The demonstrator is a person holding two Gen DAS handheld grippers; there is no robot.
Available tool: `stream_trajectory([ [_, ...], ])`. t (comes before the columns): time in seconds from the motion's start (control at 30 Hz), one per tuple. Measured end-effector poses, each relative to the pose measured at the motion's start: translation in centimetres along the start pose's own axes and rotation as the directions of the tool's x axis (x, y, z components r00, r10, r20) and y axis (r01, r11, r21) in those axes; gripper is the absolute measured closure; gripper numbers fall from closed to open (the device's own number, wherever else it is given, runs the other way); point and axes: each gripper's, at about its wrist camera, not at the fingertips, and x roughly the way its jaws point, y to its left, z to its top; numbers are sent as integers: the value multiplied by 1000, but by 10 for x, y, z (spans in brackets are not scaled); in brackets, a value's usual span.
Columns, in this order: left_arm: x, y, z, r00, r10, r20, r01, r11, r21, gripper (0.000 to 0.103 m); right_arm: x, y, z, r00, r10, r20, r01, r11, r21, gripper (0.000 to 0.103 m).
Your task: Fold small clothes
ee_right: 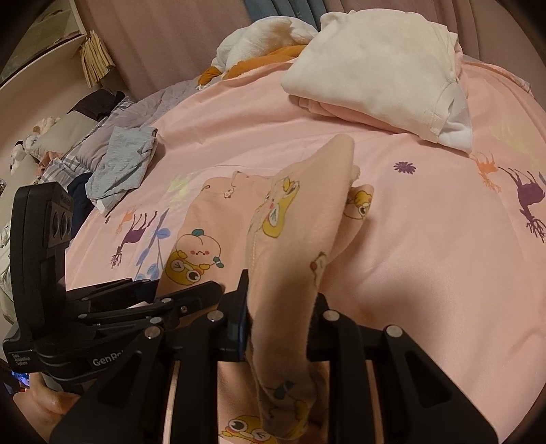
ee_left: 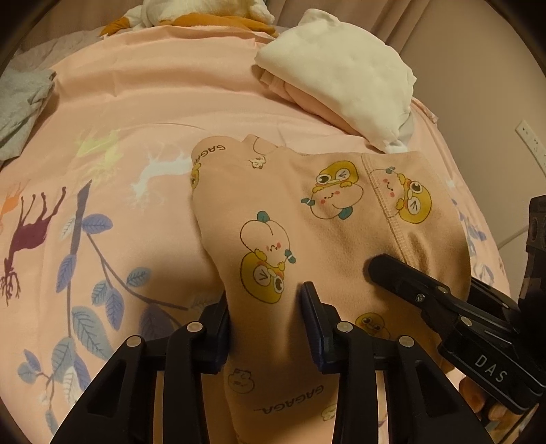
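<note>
With both grippers on the same garment, this reads as mid-fold, my call: edge gathered and raised, not yet laid over. Left-wrist view, left to right: grey crumpled cloth (ee_left: 24,102) at left edge, pink printed bed sheet (ee_left: 136,112) across the frame, left gripper (ee_left: 264,324) at bottom centre with jaws pinching a raised ridge of the peach cartoon-print garment (ee_left: 307,211); garment body spreads from centre to right of frame, flat on the bed. Right gripper (ee_left: 426,290) enters from lower right, tip resting on or just above the fabric; can't tell contact from this angle. Folded cream-and-pink stack (ee_left: 338,78) upper right, plush toy (ee_left: 204,13) top centre. Right-wrist view: left gripper's body at lower left, grey cloth mid-left, right gripper's jaws at bottom centre closed on a thick bunched fold that stands up and arches away toward the centre of frame, far end drooping back to the sheet; stack upper right. So garment sits centre of both frames, near edge lifted by both grips, rest on the bed. Next move, as I judge it: carry the held edge across to the far edge, keep both grips level so the fold line stays straight, lay it down, release, smooth. Risk: bunched grip on the right leaves a lumpy crease.
</note>
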Motion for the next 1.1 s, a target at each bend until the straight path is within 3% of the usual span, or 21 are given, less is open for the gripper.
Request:
stream_trajectory([
  [0.5,-23,-3,-7,1000,-3,12,3,1000,2,68,-23,15,-10,999,34,17,-34,999,1,80],
  [1.1,-60,-6,-37,1000,-1,14,1,1000,-12,68,-59,37,-38,998,62,21,-62,998,-10,80],
])
